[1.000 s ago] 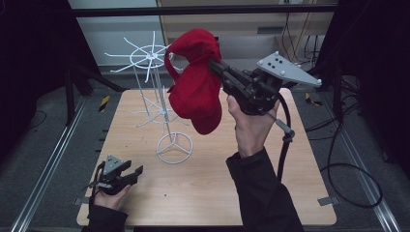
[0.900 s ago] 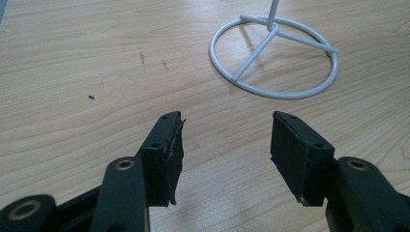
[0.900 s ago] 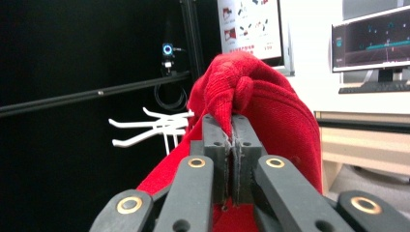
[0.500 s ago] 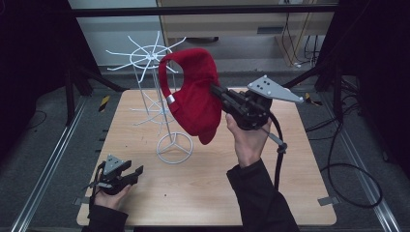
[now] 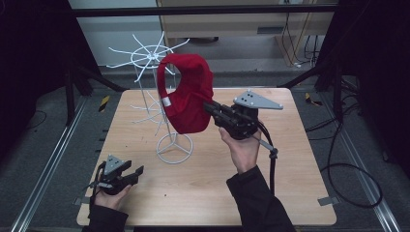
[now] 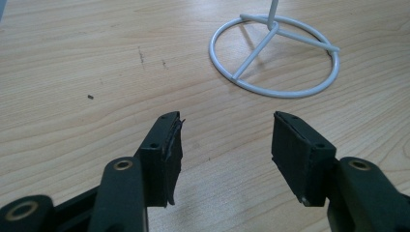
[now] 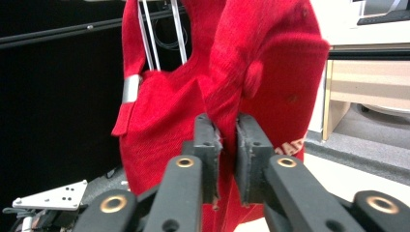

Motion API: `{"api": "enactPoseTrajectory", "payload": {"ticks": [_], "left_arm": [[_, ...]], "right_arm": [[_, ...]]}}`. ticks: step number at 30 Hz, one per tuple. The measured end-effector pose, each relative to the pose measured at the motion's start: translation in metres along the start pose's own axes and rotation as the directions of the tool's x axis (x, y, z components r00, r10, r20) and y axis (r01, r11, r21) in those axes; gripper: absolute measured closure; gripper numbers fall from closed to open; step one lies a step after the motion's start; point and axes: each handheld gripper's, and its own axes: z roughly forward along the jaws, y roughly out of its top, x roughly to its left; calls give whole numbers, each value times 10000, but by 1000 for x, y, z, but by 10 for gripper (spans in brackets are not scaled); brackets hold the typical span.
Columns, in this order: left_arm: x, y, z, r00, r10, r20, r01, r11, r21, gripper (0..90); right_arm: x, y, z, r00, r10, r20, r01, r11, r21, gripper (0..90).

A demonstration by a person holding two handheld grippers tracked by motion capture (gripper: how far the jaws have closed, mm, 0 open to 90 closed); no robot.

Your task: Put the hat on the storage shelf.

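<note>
The right gripper [image 5: 212,107] holds the red cap [image 5: 186,94] pinched in its fingers beside the white wire rack [image 5: 155,65], seemingly not yet hung, while the left gripper [image 5: 134,172] rests wide open low over the counter [image 5: 290,159].

A lab or recording rig: a bare wooden worktop [image 5: 290,193] framed by metal rails [image 5: 43,179], black curtains [image 5: 29,43] on both sides, loose cables [image 5: 348,164] across the grey floor [image 5: 372,121].

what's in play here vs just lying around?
In play:
red cap, pinched by the right gripper
white wire rack

Lying about:
left gripper, open, low over the table
cables on the floor
</note>
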Motion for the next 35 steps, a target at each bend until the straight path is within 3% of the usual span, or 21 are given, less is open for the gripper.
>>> {"api": "enactPoseTrajectory", "payload": {"ticks": [7,12,16,25,35], "left_arm": [[0,0,0,10000,10,-8,-10,10000,-4,435],[0,0,1,10000,-21,-23,21,10000,8,431],[1,0,0,10000,-3,-84,2,10000,-45,420],[3,-1,0,9998,-157,-149,152,9995,-270,387],[6,-2,3,9998,-145,-100,141,9994,-303,319]], "right_arm": [[-7,-9,-6,9999,-65,98,66,9999,-144,581],[-17,-19,-22,9995,-41,308,54,9992,-402,405],[-28,-36,-36,9987,37,505,-13,9989,-458,330],[-61,-87,-59,9920,131,1257,-192,9987,481,235],[-101,-156,-92,9679,63,2514,-476,9862,1586,155]]}}
